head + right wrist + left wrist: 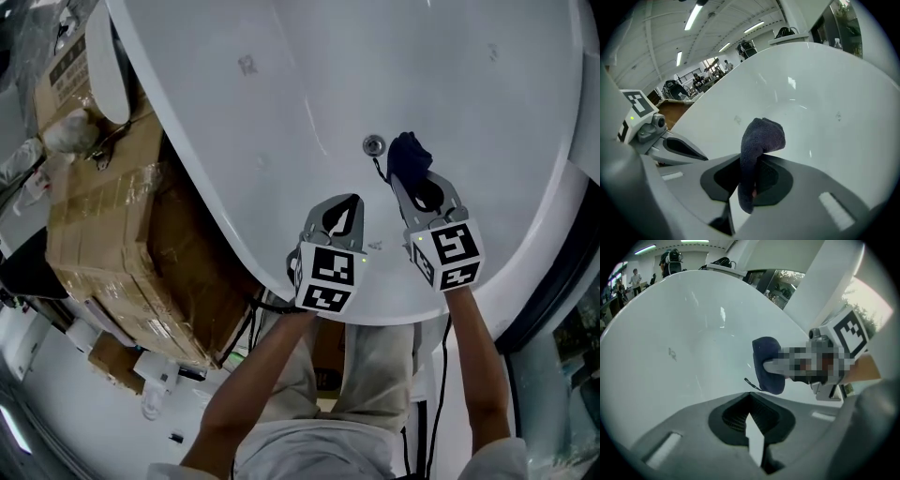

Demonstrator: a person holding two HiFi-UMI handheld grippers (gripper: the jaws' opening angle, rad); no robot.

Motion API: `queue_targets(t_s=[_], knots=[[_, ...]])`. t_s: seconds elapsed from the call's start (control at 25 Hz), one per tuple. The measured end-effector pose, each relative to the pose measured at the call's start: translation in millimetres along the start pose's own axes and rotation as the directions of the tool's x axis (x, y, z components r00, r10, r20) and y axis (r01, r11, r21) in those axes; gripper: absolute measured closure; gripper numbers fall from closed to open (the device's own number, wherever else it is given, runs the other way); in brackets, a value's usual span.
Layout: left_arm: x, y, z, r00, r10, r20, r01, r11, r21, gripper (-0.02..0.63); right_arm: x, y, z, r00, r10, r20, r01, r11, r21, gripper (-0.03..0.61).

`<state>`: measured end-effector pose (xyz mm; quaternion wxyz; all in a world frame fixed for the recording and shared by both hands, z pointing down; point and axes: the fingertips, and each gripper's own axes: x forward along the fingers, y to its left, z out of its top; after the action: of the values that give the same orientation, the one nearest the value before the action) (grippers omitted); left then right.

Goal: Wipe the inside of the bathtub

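Leaning over the near end of the tub (281,94), you have both tools past the rim, low in the head view's centre.

Your left tool (351,204) sits at centre frame with its jaws together and nothing between them; its own view shows the same at the tips (750,397).

Your right tool (413,178), just to its right and a little farther up the frame, is clamped on a dark blue cloth (409,154). In the right gripper view the cloth (761,136) is bunched into a rounded wad above the tool (752,161), with a tail hanging down between the jaws. From the left gripper view that wad (766,364) faces the white tub wall (670,333); whether it is already pressing on it cannot be told.

The drain (373,144) lies just to the upper left of the cloth. Beyond it the tub's long axis runs up the frame and away from you, so the unwiped stretch is ahead of the cloth, and the right tool is the one placed to reach it. The left tool (705,158) shows alongside, at the left of the right gripper view.

The tub interior (811,93) looks glossy and white, with a few small marks on the wall. Cardboard boxes (112,234) stand outside it at frame left.
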<state>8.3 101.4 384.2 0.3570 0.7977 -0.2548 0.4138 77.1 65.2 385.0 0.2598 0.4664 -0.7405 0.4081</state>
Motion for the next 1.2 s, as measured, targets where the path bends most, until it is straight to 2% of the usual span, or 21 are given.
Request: queue_targets(t_s=[0.24, 0.4, 0.56, 0.96, 1.2], knots=[[24, 11, -13, 1.000, 0.008, -0.001, -0.008, 0.998, -0.064, 0.615, 36, -16, -27, 0.998, -0.010, -0.061, 0.008, 1.000, -0.024, 0.523], [35, 8, -28, 1.000, -0.005, -0.020, 0.004, 0.998, -0.068, 0.616, 54, -23, -41, 0.997, -0.021, -0.079, 0.021, 1.000, -0.002, 0.523], [50, 13, -37, 0.999, -0.025, -0.022, 0.023, 0.996, -0.085, 0.616, 76, -24, -52, 0.995, 0.019, -0.094, -0.021, 1.000, -0.016, 0.523], [88, 52, -40, 1.000, 0.009, -0.025, -0.010, 1.000, -0.029, 0.617, 120, -32, -105, 0.982, 0.091, -0.168, -0.101, 0.994, -0.050, 0.523], [106, 76, -34, 0.998, -0.001, -0.069, -0.003, 0.998, -0.057, 0.616, 139, -30, -132, 0.970, 0.118, -0.211, -0.138, 0.987, -0.081, 0.523]])
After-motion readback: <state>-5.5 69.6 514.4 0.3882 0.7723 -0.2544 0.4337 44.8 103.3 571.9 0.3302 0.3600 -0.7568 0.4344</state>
